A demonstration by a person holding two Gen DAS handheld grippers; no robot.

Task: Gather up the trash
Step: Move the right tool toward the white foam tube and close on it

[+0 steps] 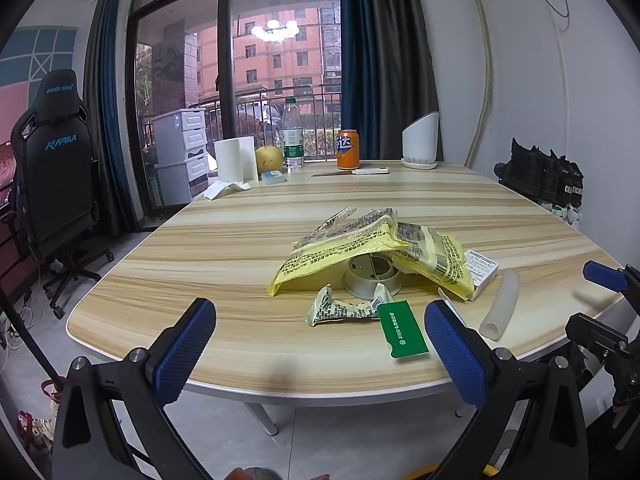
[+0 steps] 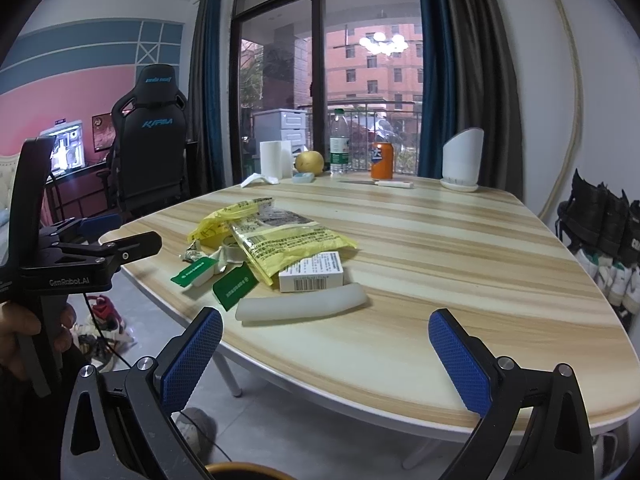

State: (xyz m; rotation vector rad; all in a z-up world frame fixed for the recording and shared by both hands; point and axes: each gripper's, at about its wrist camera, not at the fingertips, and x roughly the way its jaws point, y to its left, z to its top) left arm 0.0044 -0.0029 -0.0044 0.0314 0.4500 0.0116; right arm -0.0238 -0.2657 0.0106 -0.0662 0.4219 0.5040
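We see a wide wood-grain table (image 1: 224,248) filling both views, and we place everything else against it. Beyond its far edge stands a black gaming chair (image 2: 154,140) on the floor, off the table's far left corner. Along the far edge of the table sit a white slanted container (image 1: 420,142), a paper towel roll (image 1: 235,158), a clear water bottle (image 1: 293,134), an orange soda can (image 1: 348,149) and a yellow pear (image 1: 267,159), with a white-handled knife (image 1: 352,172) lying flat just in front of the can. Near the table's middle, toward its near edge, lies the trash: two yellow printed wrappers (image 1: 344,248) draped over a grey round socket (image 1: 370,276), a white translucent tube (image 2: 300,304) nearest the edge, a small white barcode box (image 2: 312,274) touching the wrappers, a green card (image 1: 402,330) and a crumpled scrap of wrapper (image 1: 344,308) beside it. Our left gripper (image 1: 320,336) hangs over the table's near edge with its blue pads spread wide and nothing between them; the green card lies on the table between the fingers in that view. Our right gripper (image 2: 326,350) hovers at the near edge in front of the tube, likewise spread wide and holding nothing.
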